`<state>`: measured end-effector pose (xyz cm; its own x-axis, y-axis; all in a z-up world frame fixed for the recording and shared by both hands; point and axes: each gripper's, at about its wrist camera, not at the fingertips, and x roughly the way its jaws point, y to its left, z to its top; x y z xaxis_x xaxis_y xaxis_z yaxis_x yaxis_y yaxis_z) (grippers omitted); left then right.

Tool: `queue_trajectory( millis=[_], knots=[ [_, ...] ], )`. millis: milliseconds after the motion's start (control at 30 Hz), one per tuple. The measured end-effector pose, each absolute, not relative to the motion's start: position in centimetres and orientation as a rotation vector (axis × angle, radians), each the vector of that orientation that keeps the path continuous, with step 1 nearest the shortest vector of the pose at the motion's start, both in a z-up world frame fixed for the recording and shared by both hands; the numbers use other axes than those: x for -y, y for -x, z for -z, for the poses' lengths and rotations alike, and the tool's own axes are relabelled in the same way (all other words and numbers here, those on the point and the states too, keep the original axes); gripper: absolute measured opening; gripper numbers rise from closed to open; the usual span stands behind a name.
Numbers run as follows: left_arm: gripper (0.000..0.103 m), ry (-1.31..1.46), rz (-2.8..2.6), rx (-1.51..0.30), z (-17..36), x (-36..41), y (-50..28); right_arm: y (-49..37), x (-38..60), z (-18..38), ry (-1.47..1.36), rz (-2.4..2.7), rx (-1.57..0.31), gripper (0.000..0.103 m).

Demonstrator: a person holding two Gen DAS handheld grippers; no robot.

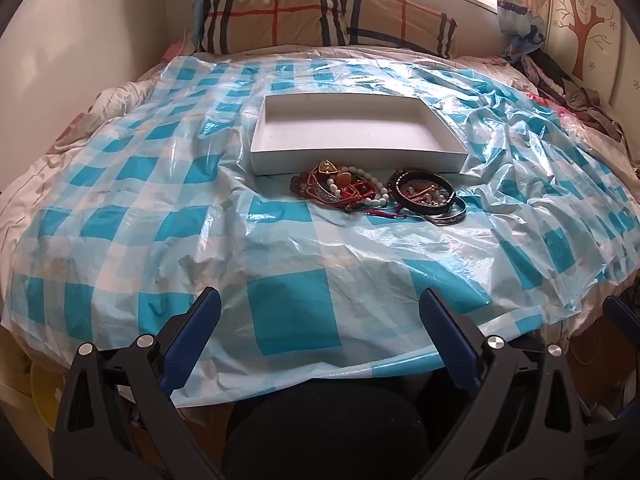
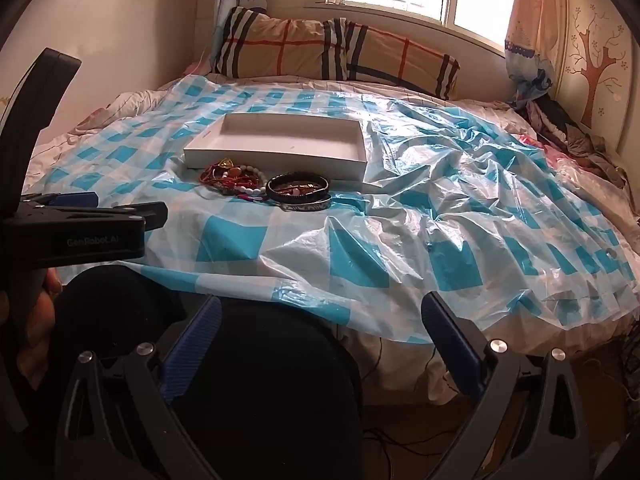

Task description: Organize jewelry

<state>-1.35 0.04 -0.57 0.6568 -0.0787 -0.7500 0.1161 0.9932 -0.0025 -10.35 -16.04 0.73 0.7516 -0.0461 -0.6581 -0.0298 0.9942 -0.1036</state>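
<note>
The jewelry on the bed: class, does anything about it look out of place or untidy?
Yes. The jewelry lies in a tangled heap on the checked plastic sheet, just in front of the white box, which is empty. Beads, red cords and dark bangles overlap. Nothing looks broken.

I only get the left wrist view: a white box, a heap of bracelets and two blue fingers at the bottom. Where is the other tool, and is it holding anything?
Observer: The right tool is wide open, with nothing between its fingers.
Visitor: Who holds the left one?
Observer: A hand grips its handle. From this side, the left tool stops short of the bracelets.
Visitor: Is there anything lower down?
Observer: Thin dark cables lie on the floor.
</note>
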Motion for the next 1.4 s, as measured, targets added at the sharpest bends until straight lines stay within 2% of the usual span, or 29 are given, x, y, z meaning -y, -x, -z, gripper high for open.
queue_trajectory(
  millis=[867,1400],
  knots=[
    [0.095,-0.047,0.108,-0.838,0.5,0.2,1.5,10.3,16.0,-0.6,0.104,0.007,-0.728,0.096],
    [0.095,-0.046,0.119,-0.809,-1.6,0.9,2.6,10.6,15.8,-1.5,0.096,-0.005,-0.749,0.096]
  ],
)
